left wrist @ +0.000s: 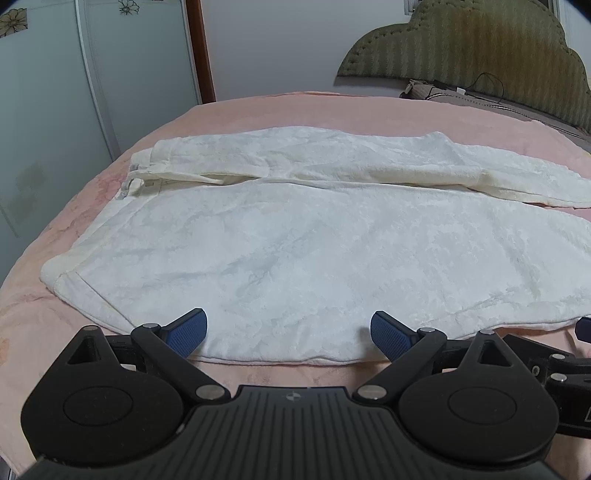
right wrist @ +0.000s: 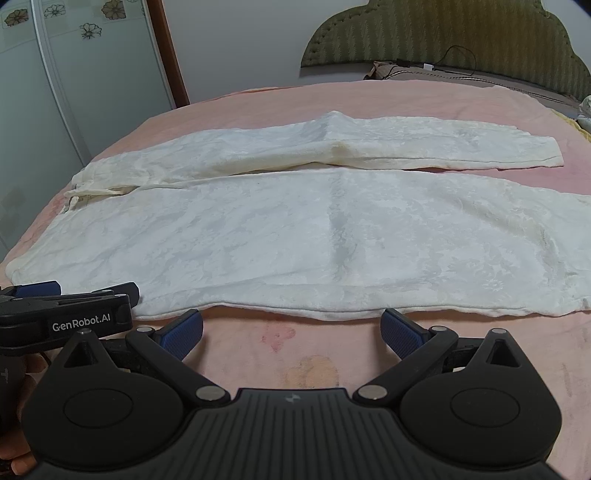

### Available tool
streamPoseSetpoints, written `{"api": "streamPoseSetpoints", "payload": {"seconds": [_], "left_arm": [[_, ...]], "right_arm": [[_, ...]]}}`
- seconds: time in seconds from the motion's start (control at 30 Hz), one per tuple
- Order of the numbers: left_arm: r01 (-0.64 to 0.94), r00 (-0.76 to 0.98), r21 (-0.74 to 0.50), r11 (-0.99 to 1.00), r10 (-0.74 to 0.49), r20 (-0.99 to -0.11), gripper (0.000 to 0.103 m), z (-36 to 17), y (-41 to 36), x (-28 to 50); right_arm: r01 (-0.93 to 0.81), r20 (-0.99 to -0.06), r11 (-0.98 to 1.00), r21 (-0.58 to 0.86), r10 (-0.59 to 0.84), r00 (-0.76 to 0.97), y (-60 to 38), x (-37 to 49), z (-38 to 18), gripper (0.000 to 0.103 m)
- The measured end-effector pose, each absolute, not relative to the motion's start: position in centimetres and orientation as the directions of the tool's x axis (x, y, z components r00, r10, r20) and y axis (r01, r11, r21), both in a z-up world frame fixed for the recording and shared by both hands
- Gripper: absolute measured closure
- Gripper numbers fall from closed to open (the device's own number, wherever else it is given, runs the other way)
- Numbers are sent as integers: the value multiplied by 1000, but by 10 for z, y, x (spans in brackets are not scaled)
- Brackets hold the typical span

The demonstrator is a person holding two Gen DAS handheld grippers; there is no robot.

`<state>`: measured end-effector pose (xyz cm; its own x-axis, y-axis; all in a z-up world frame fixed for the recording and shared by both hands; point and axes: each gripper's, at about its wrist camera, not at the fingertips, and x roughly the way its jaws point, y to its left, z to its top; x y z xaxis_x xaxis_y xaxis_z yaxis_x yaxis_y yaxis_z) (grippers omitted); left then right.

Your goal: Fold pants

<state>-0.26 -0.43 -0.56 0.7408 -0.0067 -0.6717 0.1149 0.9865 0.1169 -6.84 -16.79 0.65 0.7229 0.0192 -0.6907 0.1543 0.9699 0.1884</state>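
White textured pants (left wrist: 303, 240) lie spread flat on the pink bed, waist at the left, both legs running to the right; they also show in the right wrist view (right wrist: 314, 236). My left gripper (left wrist: 288, 332) is open, its blue pads over the near edge of the near leg, close to the waist end. My right gripper (right wrist: 291, 330) is open and empty, just short of the near leg's edge, over bare blanket. The left gripper's body shows at the left of the right wrist view (right wrist: 66, 314).
A pink blanket (left wrist: 332, 110) covers the bed. A green padded headboard (right wrist: 443, 33) with a cable and pillow stands at the far right. A wardrobe with glass doors (left wrist: 92, 74) and a wooden door frame stand at the far left.
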Motion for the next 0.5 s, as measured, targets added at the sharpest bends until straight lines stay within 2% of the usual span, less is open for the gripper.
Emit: {"api": "streamPoseSetpoints", "payload": {"seconds": [0.5], "left_arm": [[117,745,128,985,-2,-668,6,-7,-6,-4]], "right_arm": [[132,-677,975,182,27,735,-165,-70,8,0]]}}
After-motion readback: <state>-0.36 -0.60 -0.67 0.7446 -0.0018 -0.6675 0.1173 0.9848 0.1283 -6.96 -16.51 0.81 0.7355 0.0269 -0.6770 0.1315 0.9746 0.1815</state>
